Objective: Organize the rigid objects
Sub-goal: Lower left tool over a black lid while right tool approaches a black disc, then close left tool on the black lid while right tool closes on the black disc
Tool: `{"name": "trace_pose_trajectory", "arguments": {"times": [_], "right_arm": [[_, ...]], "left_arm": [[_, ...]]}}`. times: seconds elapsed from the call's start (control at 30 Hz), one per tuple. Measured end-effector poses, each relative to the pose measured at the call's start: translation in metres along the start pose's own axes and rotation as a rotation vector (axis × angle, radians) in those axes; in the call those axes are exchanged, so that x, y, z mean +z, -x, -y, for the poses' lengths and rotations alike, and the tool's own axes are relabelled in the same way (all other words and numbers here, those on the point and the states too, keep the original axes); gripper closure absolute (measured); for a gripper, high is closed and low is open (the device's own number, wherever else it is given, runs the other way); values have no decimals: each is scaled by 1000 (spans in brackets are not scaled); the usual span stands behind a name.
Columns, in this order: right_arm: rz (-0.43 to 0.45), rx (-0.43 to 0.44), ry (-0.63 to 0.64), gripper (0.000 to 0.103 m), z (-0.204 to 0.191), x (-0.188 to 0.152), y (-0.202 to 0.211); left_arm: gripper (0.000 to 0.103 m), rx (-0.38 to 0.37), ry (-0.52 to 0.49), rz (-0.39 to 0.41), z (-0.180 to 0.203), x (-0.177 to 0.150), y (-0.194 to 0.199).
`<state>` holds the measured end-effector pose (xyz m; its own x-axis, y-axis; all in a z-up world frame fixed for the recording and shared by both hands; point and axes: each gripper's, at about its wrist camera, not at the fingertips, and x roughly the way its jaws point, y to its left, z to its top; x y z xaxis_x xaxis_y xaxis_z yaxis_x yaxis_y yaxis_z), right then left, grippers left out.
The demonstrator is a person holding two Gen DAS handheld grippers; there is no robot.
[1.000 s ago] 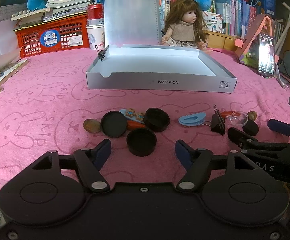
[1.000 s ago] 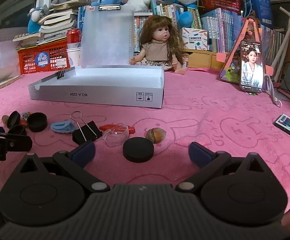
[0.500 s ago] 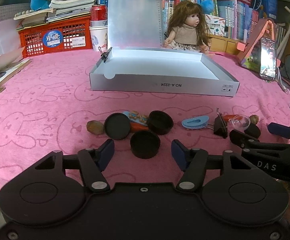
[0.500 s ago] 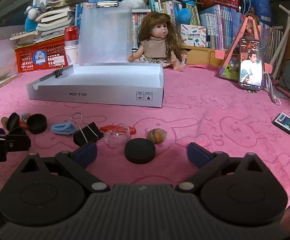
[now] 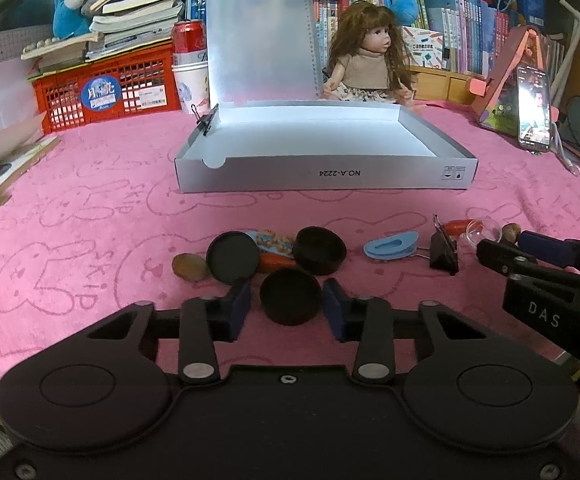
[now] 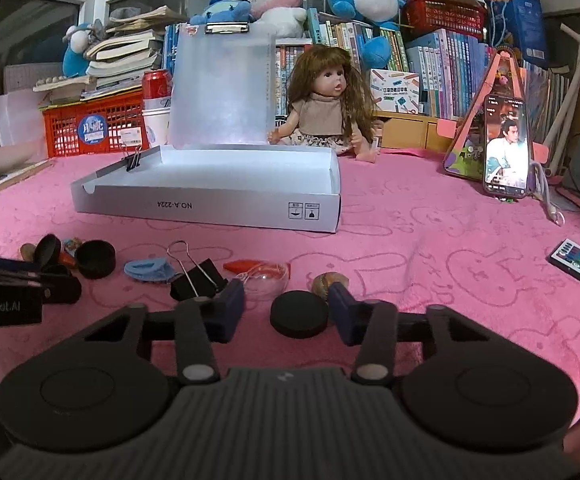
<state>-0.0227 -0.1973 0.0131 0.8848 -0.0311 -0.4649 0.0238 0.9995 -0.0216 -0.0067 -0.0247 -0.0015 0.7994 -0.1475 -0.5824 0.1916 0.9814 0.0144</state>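
A black cap (image 5: pixel 290 296) stands on the pink cloth between the blue pads of my left gripper (image 5: pixel 288 308). Its jaws are closing; the right pad meets the cap and a sliver of cloth shows at the left pad. A flat black disc (image 6: pixel 298 314) lies between the pads of my right gripper (image 6: pixel 288 312), whose jaws are closing too. The right pad is at the disc's edge and the left pad stands clearly apart. Behind both lies the open grey box (image 5: pixel 321 178), with nothing seen inside.
A black lid (image 5: pixel 232 257), another black cap (image 5: pixel 321 250), a nut (image 5: pixel 189 267), a blue clip (image 5: pixel 389 245) and a binder clip (image 6: pixel 198 282) lie in a row. A clear dome (image 6: pixel 266 280) and a second nut (image 6: pixel 329 280) sit beside the disc. A doll, a phone and a red crate stand at the back.
Both grippers' jaws have narrowed from wide open around their black pieces. Neither hand has shifted, and the cap and disc rest where they were.
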Motion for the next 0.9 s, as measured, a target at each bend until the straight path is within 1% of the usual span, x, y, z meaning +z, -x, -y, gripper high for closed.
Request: {"name": "trace_pose_trajectory", "arguments": {"times": [0.03,0.07,0.27,0.4,0.57,0.73,0.9], "right_arm": [[2,-6,6,62,-1,-1,0],[3,-8,11,66,-1,-1,1],[16,-7,28,67,-3,1,7],[27,-5,34,67,-4,5,12],[28,10,14,67,-2,16,16],[11,35,-46,67,8,36,9],[-33,74,-110,67,21,63,-12]], "left_arm": [[72,3,-3,2,0,0,0],[72,5,-5,4,1,0,1],[72,-5,-17,23,3,3,8],[72,-20,-6,34,2,10,15],[72,-61,27,14,-6,23,13],[72,-87,55,6,-16,45,6],[72,-99,37,18,-18,74,-6]]}}
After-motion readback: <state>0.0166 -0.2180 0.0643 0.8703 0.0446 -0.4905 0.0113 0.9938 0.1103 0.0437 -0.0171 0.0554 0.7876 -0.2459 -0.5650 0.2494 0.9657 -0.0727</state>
